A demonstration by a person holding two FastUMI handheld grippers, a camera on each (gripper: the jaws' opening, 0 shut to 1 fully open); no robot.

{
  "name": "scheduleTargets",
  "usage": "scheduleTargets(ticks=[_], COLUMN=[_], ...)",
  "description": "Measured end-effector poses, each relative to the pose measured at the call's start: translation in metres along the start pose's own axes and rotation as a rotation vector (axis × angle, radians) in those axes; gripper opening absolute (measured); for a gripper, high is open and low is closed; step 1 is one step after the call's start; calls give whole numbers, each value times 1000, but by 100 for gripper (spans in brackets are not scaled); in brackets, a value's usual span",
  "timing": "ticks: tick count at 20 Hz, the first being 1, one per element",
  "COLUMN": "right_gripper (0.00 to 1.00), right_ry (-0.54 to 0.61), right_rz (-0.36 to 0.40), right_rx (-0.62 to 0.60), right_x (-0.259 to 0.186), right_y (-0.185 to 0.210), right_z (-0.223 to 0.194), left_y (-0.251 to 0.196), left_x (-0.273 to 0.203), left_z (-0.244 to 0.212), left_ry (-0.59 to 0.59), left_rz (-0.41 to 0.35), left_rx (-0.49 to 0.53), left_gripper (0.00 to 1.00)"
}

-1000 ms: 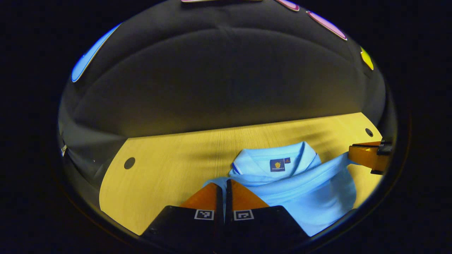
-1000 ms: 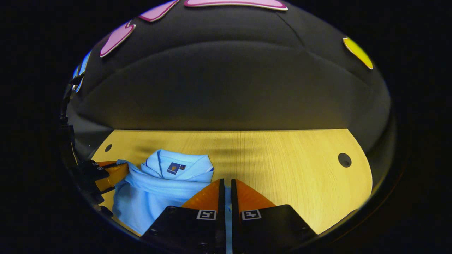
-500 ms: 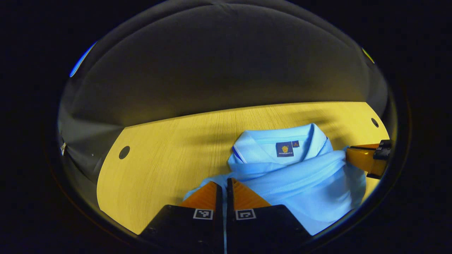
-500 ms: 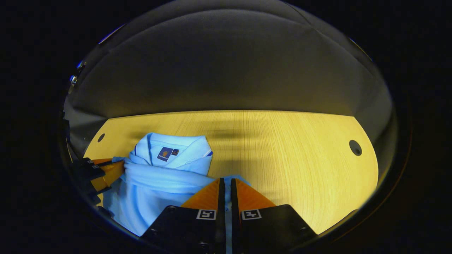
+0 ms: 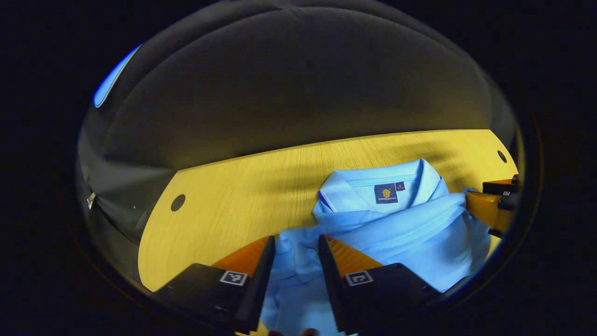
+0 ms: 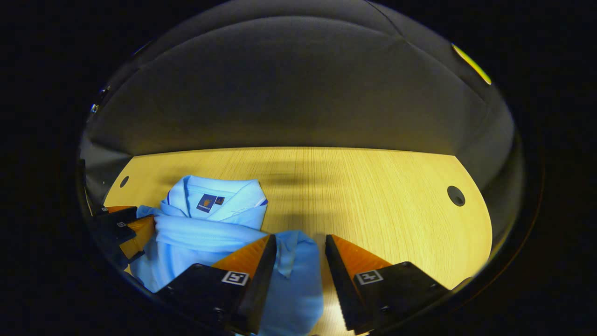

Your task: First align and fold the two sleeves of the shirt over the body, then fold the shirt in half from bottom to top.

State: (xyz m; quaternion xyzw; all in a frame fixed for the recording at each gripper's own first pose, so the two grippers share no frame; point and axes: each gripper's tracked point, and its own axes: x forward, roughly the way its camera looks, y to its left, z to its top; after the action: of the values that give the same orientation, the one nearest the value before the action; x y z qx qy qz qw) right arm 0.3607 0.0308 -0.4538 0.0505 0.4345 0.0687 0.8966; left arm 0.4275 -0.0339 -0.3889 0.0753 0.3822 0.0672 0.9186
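A light blue polo shirt (image 5: 396,233) (image 6: 205,233) lies folded on the wooden table (image 5: 233,205) (image 6: 373,196), its hem brought up just below the collar (image 5: 382,186) (image 6: 214,198). My left gripper (image 5: 296,242) stands open over the shirt's left corner, cloth lying loose between its fingers. In the right gripper view my right gripper (image 6: 298,240) is open too, with the shirt's right corner lying between its fingers. Each gripper shows at the edge of the other's view, the right gripper (image 5: 489,205) at the far right and the left gripper (image 6: 126,224) at the far left.
Round cable holes (image 5: 177,202) (image 6: 455,196) sit near the table's two ends. Black cloth wall rises behind the table's far edge. Bare wood lies left of the shirt in the left gripper view and right of it in the right gripper view.
Both grippers were shut on the shirt's hem and carried it toward the collar. Now both have opened and the cloth lies loose on the shirt.
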Motion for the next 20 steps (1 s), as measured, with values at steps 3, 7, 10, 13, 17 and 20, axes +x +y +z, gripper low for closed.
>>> scheduleTargets(ticks=[3,7,10,13,17,20], right_gripper=[78,77,88,92,93,93], right_ry=[-7,-80,-195,-289,-404,-462], right_rz=[-3,37,85,101,130,132], right_rx=[6,30,14,-19,-22,21], right_x=[-10,-36,-83,-146,-244,-319], right_y=[-3,7,19,23,35,36], right_z=[-1,13,35,47,52,45], left_y=[0,-7,-4,8,22,39], left_x=[-9,-34,-76,-144,-248,-325], left_z=[2,12,27,35,28,12], left_ry=[-12,-67,-164,-289,-409,-472], left_rz=[5,-31,-51,-68,-90,-113], left_rx=[24,21,10,2,-84,-174], left_gripper=[76,88,90,90,90,90])
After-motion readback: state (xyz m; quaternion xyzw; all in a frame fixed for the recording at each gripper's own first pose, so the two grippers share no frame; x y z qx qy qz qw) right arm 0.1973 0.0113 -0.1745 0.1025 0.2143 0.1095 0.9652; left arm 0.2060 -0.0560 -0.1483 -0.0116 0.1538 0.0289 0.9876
